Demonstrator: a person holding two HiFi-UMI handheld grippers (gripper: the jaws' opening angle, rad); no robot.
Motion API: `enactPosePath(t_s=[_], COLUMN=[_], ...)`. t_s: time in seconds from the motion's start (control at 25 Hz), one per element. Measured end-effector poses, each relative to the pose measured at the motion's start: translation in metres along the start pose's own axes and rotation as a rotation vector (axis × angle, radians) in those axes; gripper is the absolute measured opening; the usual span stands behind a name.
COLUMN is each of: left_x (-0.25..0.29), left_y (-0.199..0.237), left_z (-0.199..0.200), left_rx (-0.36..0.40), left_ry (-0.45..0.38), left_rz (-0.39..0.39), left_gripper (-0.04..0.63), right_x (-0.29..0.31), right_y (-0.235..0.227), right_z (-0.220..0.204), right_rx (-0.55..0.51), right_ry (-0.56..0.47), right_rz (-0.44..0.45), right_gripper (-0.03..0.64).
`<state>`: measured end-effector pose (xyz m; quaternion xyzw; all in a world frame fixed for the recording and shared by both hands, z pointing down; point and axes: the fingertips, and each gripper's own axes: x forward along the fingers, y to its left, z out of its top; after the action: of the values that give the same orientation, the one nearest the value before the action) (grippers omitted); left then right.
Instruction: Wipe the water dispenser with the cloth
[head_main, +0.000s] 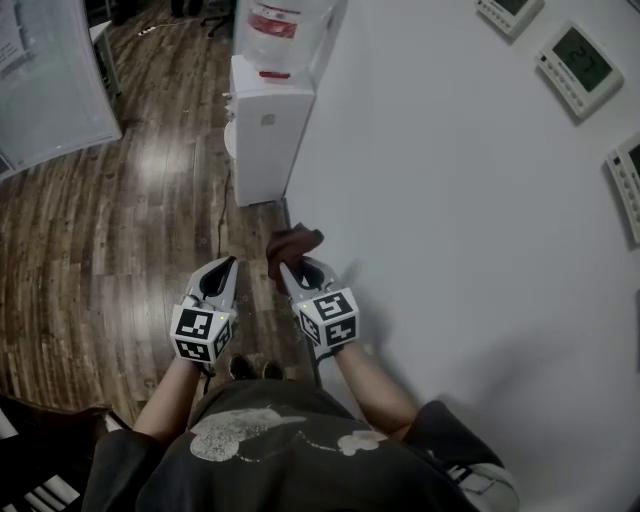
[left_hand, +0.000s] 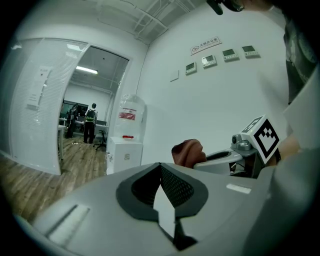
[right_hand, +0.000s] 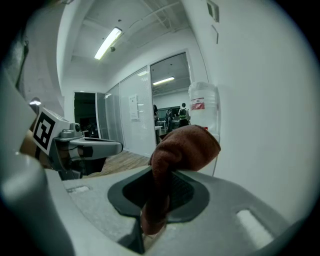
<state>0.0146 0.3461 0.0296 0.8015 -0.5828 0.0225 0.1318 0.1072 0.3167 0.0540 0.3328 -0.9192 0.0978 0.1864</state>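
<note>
While well short of water dispenser (head_main: 268, 130), dead ahead along wall (head_main: 450, 200): pinches cloth (head_main: 292, 245) in right gripper (head_main: 296, 270), wall side; holds left gripper (head_main: 228, 264) pressed together, empty.

The water dispenser (head_main: 268, 130) is seen well ahead, backed against the wall (head_main: 450, 200) on the right, a bottle (head_main: 280, 30) seated on top. Nearer in, the left gripper (head_main: 228, 263) is held just beside the right gripper (head_main: 290, 268), and the cloth (head_main: 293, 245) is caught between the right one's jaws, near the wall.

Left gripper (head_main: 228, 264), right gripper (head_main: 287, 270), both closed
</note>
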Motion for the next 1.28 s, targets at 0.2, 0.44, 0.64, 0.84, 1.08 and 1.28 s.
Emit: enactPosePath(t_s=[0.2,0.44,0.64,0.84,1.08,1.28], left_x=[-0.008,-0.008,-0.007,0.0,0.025,0.068], left_y=[0.007,0.027,0.046,0.066,0.107,0.142], left_z=[-0.005,0.003,0.004,-0.007,-0.004,0.008], left_rx=[-0.036,-0.038,-0.035,-0.057,-0.067,-0.059], left_ry=[-0.004,-0.041,-0.046,-0.014,-0.007,-0.002], left_rz=[-0.002,-0.009,-0.015,-0.006,0.04,0.064], left_gripper=[0.02,0.02,0.02,0.02,0.02,0.02], right_x=[-0.002,0.013,0.022,0.043,0.098,0.152], right_y=[0.004,0.006,0.005,0.001,-0.016,-0.049], right_z=[0.005,0.011,0.012,0.012,0.021,0.045], right_rx=[0.035,0.058,0.085,0.1,0.11,0.108], right_ry=[-0.07,-0.087,-0.098,-0.086,-0.085,-0.1], right_rz=[-0.042,-0.081,-0.114,-0.117,-0.082,-0.067], right_gripper=[0.058,0.06,0.06,0.06,0.06,0.06])
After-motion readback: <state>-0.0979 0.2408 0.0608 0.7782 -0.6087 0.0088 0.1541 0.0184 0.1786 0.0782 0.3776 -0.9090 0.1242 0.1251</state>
